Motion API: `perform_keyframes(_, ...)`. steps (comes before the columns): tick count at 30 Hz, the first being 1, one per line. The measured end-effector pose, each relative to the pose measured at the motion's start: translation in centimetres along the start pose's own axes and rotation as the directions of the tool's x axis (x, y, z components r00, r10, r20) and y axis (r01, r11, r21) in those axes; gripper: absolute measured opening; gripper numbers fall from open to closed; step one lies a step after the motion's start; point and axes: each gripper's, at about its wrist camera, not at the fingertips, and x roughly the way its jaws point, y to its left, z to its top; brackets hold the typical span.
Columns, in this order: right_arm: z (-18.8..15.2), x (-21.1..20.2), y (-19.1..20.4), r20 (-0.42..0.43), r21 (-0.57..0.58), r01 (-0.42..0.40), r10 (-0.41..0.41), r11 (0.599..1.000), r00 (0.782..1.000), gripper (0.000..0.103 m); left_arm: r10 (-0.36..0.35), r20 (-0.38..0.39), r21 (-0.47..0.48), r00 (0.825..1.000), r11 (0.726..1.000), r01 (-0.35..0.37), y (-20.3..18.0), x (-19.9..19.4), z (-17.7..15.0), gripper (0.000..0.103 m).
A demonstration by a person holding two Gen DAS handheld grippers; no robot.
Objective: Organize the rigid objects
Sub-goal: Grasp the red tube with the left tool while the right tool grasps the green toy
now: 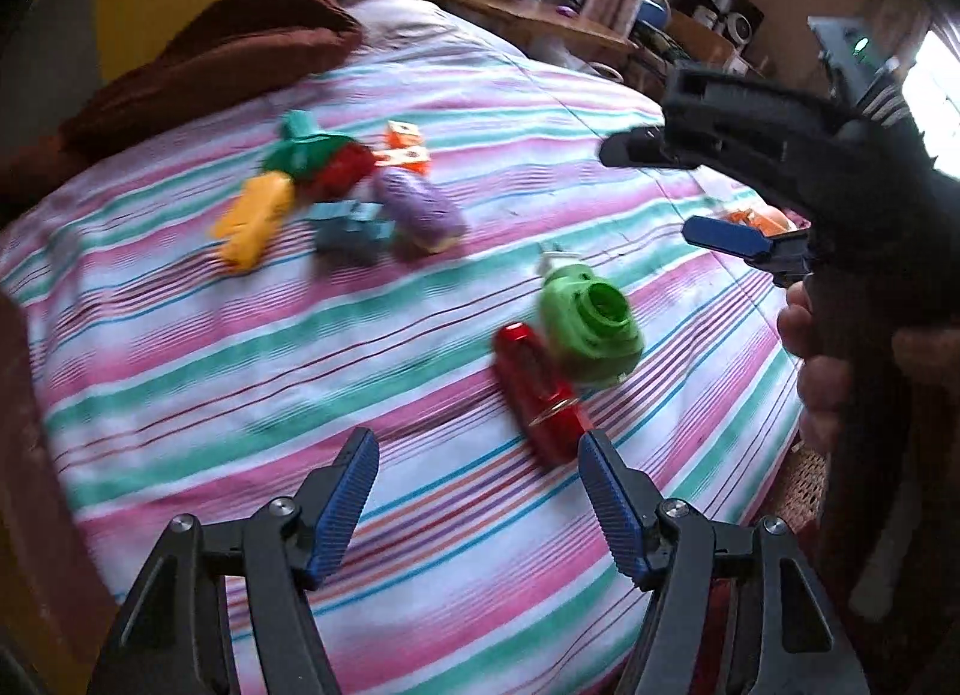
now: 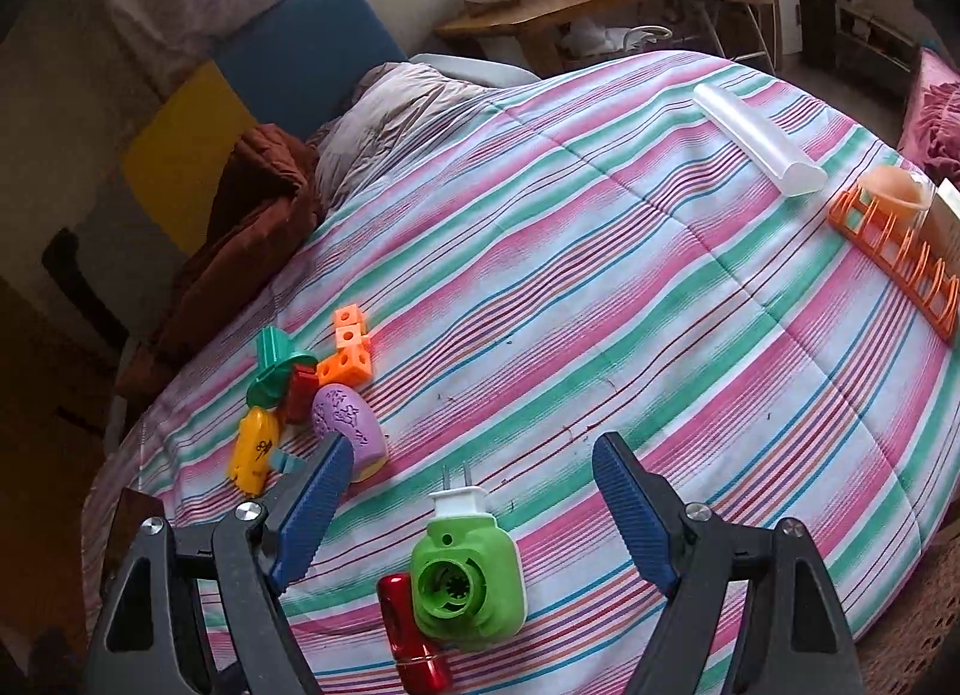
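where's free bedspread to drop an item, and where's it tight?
Widest bare patch: mid bedspread, bordered by the toy cluster, the white tube and the orange rack. Another bare strip runs between the cluster and the green plug-in. Tight: within the cluster, and where the red item touches the plug-in.

On the bed (image 2: 600, 251) in front of me, the plug-in device (image 2: 465, 575) lies nearest, between the fingers of my right tool (image 2: 474, 506) without touching them, with the small cylinder (image 2: 414, 635) touching it on its left. Farther off to the left sits a cluster of small toys (image 2: 312, 395), close together. Far right, the rack (image 2: 900, 263) lies at the bed's edge, with the tube (image 2: 759, 140) behind it.
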Motion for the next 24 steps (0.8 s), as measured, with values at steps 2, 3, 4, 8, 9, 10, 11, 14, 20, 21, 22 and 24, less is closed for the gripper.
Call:
perform_keyframes(2,0.0,0.1,-0.1,-0.006,0.009,-0.009,0.009,1.0,1.0,0.083,-0.004,-0.022,0.011,1.0,1.0,0.004,-0.7,1.5,0.7,0.07)
perform_keyframes(3,0.1,0.1,-0.2,-0.008,0.011,-0.013,0.013,1.0,1.0,0.083,0.004,-0.037,0.017,0.999,1.0,-0.003,-1.0,2.4,1.0,0.07)
perform_keyframes(4,0.1,0.2,-0.2,-0.011,0.013,-0.014,0.014,1.0,1.0,0.083,0.008,-0.044,0.018,0.999,1.0,-0.007,-1.1,3.0,1.2,0.068)
perform_keyframes(8,0.1,0.5,0.0,-0.026,0.004,-0.019,0.019,1.0,0.999,0.084,-0.011,-0.067,-0.012,0.998,1.0,0.011,-0.8,5.1,2.0,0.044)
perform_keyframes(9,0.0,0.6,0.0,-0.032,-0.001,-0.019,0.019,1.0,0.999,0.083,-0.016,-0.059,-0.022,0.998,1.0,0.015,-0.5,5.2,1.9,0.027)
perform_keyframes(10,0.0,0.7,0.2,-0.041,-0.012,-0.023,0.022,1.0,0.999,0.084,-0.016,-0.048,-0.031,0.999,0.999,0.014,-0.1,5.0,1.8,0.027)
perform_keyframes(11,-0.1,0.8,0.5,-0.05,-0.025,-0.026,0.025,0.999,0.998,0.084,-0.022,-0.038,-0.039,0.999,0.999,0.021,0.4,4.8,1.5,0.027)
perform_keyframes(14,-0.4,1.5,1.2,-0.087,-0.069,-0.028,0.022,0.997,0.996,0.079,-0.008,-0.017,-0.03,1.0,1.0,0.007,1.5,3.9,0.4,0.027)
perform_keyframes(20,-1.3,3.0,1.9,-0.171,-0.132,0.005,-0.028,0.991,0.985,0.07,0.034,0.017,-0.022,0.999,0.999,-0.034,3.2,1.7,-2.4,0.027)
perform_keyframes(21,-1.4,3.1,2.0,-0.179,-0.135,0.007,-0.032,0.991,0.983,0.07,0.036,0.02,-0.025,0.999,0.999,-0.035,3.4,1.5,-2.8,0.027)
perform_keyframes(22,-1.5,3.3,2.0,-0.189,-0.14,0.008,-0.034,0.99,0.981,0.07,0.036,0.022,-0.033,0.999,0.999,-0.036,3.7,1.1,-3.3,0.027)
perform_keyframes(24,-1.7,3.5,2.1,-0.205,-0.151,0.002,-0.034,0.989,0.978,0.07,0.034,0.022,-0.046,0.999,0.998,-0.033,4.0,0.9,-3.7,0.027)
